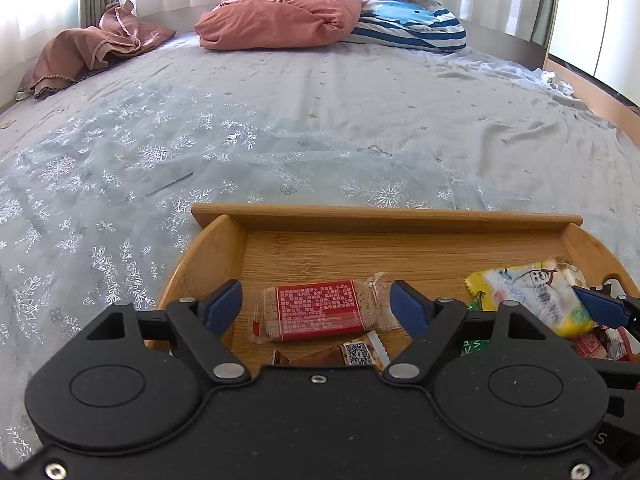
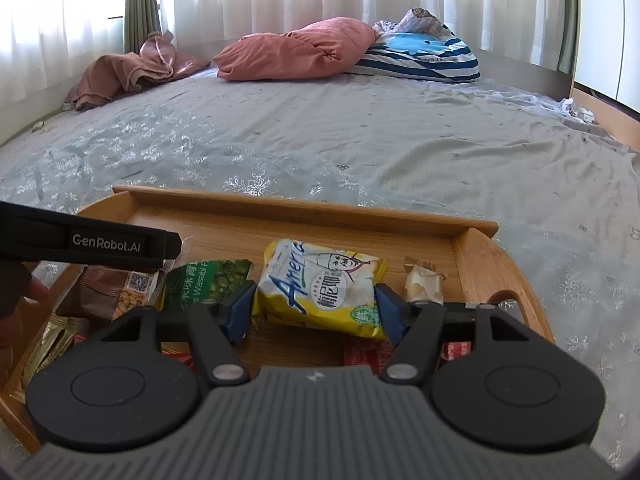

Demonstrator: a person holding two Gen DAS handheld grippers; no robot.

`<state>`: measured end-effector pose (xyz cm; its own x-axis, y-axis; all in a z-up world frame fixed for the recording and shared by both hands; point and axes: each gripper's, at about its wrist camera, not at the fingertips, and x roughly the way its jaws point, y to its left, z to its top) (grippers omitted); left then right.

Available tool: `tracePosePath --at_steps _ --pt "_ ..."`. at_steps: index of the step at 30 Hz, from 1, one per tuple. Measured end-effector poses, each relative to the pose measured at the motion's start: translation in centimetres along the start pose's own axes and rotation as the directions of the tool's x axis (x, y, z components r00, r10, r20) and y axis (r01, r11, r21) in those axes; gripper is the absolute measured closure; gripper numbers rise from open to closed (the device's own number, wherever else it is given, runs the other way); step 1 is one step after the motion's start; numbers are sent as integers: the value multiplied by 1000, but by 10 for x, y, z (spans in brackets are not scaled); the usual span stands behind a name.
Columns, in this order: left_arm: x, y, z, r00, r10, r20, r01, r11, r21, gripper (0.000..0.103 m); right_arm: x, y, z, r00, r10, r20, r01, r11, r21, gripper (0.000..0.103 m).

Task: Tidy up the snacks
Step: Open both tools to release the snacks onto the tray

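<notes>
A wooden tray (image 1: 384, 220) (image 2: 280, 208) lies on the bed and holds several snack packets. My left gripper (image 1: 316, 300) is open over its left part. A clear cracker packet with a red label (image 1: 316, 310) lies flat between the fingers with a gap on each side. My right gripper (image 2: 314, 312) is open around a yellow packet (image 2: 320, 280) (image 1: 532, 296) that rests on the tray, the blue pads (image 2: 240, 312) close beside it. A green wasabi pea bag (image 2: 204, 280), a brown QR-coded packet (image 2: 120, 284) (image 1: 352, 354) and a pale wrapped sweet (image 2: 424, 284) lie nearby.
The tray sits on a grey-blue bedsheet (image 1: 280, 140) with snowflake print. At the far end lie a pink pillow (image 1: 280, 20), a blue striped pillow (image 1: 412, 28) and a crumpled brown cloth (image 1: 92, 52). White curtains hang behind. A hand (image 2: 32, 292) shows at left.
</notes>
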<state>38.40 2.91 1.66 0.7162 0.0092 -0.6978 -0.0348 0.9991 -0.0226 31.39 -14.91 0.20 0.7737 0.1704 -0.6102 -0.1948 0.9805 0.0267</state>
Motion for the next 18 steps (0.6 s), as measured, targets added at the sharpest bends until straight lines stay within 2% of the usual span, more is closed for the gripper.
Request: tracePosePath --at_steps 10,18 --pt "-30 0 -3 999 -3 36 4 1000 -21 7 -22 -1 2 999 10 41 -10 1000 15 16" --pt "-78 3 -15 996 2 89 -2 1000 -4 4 -60 -5 1 996 15 91 -18 999 42 10"
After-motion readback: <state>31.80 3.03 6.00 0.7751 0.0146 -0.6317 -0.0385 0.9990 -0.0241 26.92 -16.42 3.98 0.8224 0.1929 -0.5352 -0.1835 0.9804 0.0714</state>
